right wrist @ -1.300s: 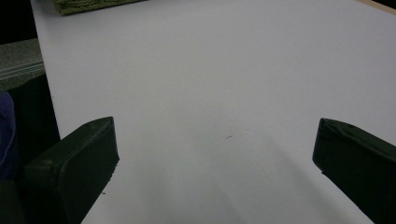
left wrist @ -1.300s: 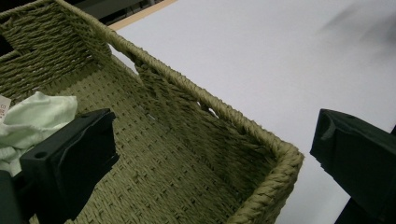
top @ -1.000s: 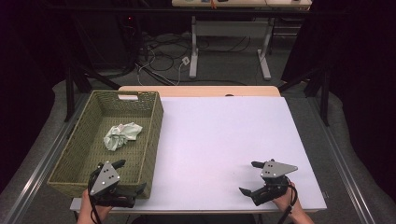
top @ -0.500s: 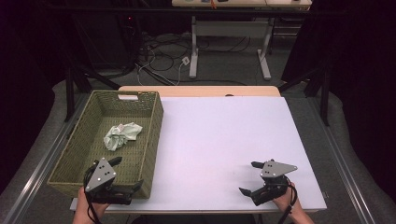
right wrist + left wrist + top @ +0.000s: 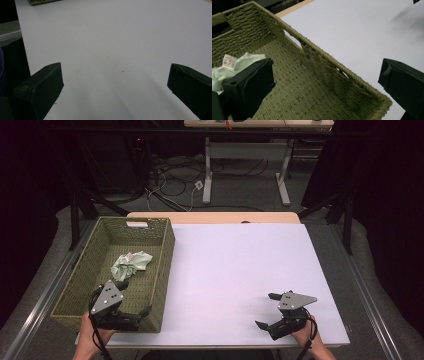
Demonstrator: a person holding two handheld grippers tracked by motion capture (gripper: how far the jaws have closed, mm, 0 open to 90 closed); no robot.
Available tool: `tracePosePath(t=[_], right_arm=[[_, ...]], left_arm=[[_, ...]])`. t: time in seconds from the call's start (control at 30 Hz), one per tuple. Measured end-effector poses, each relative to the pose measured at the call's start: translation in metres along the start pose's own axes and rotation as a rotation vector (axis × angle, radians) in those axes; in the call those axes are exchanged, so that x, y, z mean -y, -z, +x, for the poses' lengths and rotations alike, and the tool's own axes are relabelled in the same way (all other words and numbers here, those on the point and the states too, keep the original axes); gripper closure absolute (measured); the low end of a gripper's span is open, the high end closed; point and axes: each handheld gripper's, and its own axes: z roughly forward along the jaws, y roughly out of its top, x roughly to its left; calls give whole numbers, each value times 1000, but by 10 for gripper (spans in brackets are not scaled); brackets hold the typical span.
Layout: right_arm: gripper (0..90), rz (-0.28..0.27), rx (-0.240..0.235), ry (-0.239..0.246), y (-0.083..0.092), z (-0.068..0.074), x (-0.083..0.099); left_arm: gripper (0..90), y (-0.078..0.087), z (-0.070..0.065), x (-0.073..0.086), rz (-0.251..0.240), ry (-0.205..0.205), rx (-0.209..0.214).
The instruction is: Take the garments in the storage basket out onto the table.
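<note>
Your left gripper (image 5: 131, 316) hangs released over the basket's (image 5: 166, 251) near right corner, and your right gripper (image 5: 267, 312) waits released by the table's (image 5: 240, 270) near right corner; the cloth (image 5: 131, 265) lies mid-basket; judging so, reach forward and clench it.

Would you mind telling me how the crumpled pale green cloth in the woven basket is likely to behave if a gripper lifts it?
The crumpled pale green cloth would probably be floppy: it lies in soft folds on the floor of the woven olive-green basket. It looks light for its bulk, so it should lift easily and drape. A pinch on one fold may let the rest hang and unfurl rather than hold shape.
</note>
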Motion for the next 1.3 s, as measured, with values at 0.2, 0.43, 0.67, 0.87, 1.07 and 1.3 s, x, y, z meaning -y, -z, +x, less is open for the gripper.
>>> tracePosePath(t=[0.2,0.43,0.67,0.87,1.07,1.3], right_arm=[[0,5,-9,1,-1,0,0],[0,10,-18,3,-3,0,-1],[0,5,-23,3,-4,-1,-1],[0,21,-25,6,-3,-1,-1],[0,17,-24,-1,-4,-1,-1],[0,24,-20,5,-4,-1,-1]], left_arm=[[0,-2,8,-6,13,4,-7],[0,-8,21,-10,40,15,-15],[0,-17,36,-15,66,45,-6],[0,-23,48,-16,99,55,-12],[0,-31,61,-17,123,69,-33],[0,-41,76,-18,164,75,-44]])
